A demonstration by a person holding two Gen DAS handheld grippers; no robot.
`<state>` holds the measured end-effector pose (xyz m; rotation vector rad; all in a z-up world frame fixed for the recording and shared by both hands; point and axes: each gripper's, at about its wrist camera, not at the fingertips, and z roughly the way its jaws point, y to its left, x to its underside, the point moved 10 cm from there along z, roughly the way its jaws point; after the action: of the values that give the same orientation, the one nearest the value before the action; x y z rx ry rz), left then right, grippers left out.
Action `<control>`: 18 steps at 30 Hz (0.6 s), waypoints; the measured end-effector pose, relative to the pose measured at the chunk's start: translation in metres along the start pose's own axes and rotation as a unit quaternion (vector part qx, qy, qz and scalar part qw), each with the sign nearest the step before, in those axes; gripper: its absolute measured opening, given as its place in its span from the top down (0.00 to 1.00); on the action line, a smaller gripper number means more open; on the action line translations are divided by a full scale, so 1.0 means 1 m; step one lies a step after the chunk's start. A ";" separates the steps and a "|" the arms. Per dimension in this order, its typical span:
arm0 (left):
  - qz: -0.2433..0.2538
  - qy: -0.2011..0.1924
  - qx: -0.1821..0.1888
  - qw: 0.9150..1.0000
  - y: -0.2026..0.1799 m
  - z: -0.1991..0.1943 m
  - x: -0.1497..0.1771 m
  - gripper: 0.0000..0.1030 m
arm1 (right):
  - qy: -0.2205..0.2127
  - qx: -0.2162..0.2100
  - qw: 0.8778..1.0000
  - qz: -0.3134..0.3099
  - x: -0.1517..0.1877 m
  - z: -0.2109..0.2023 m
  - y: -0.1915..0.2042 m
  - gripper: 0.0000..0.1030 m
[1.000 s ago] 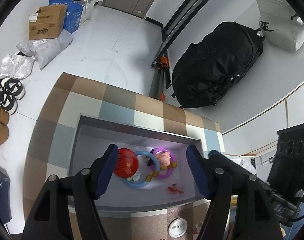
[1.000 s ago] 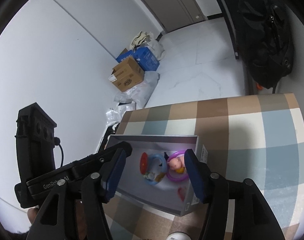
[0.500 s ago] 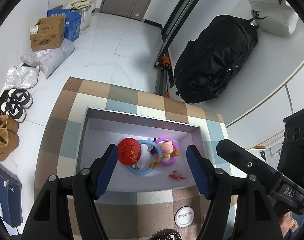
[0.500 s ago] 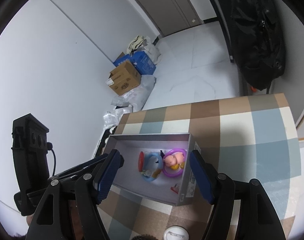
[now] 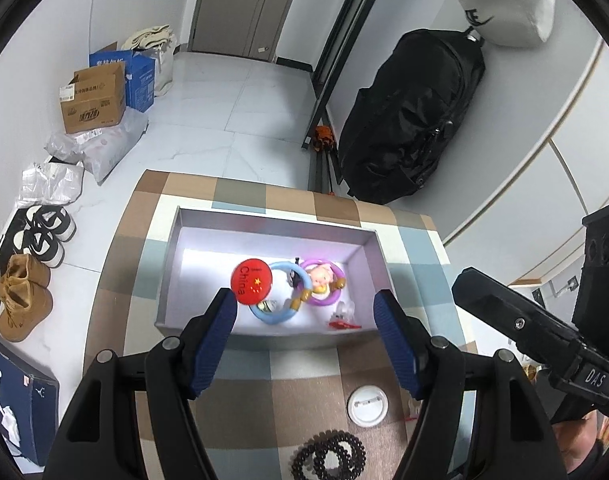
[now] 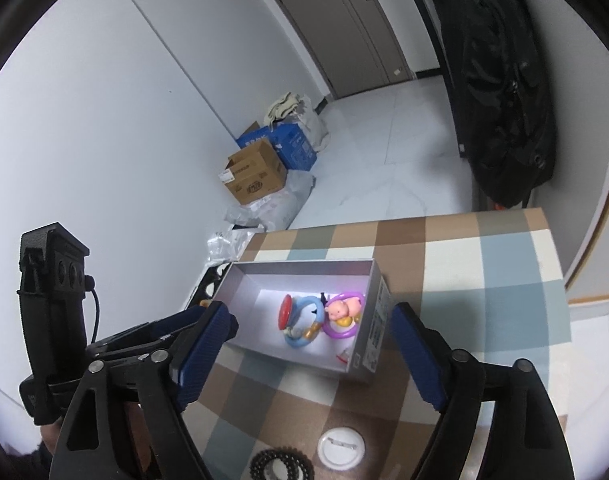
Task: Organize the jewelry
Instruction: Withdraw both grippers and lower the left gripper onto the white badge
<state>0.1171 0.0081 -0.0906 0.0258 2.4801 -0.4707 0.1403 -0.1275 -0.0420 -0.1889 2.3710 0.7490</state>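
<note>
Both grippers hover above the checked worktop (image 5: 240, 364), tilted down toward it; the left gripper (image 5: 306, 312) has its blue fingers (image 5: 212, 340) spread wide and empty, and the right gripper (image 6: 310, 328) likewise gapes with nothing held. Nearest lie a black beaded bracelet (image 5: 328, 458) and a white badge (image 5: 366, 400); beyond, the grey box (image 5: 208, 216) holds a red badge (image 5: 251, 281), blue ring (image 5: 282, 312), purple ring with a pig (image 5: 322, 280)
</note>
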 end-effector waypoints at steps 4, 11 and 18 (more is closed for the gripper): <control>0.017 0.004 -0.005 1.000 -0.007 -0.001 0.011 0.35 | -0.003 0.009 1.000 -0.005 0.010 -0.013 -0.003 0.18; 0.030 0.037 -0.010 0.999 -0.016 0.009 0.035 0.35 | -0.001 0.037 0.999 -0.010 0.035 -0.031 -0.018 0.09; 0.057 0.057 -0.009 0.997 -0.029 0.015 0.055 0.21 | 0.006 0.061 0.998 -0.001 0.050 -0.045 -0.038 0.04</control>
<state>0.0767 -0.0288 -0.1241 0.1910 2.5767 -0.4079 0.0889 -0.1812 -0.0618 -0.1447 2.4185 0.6002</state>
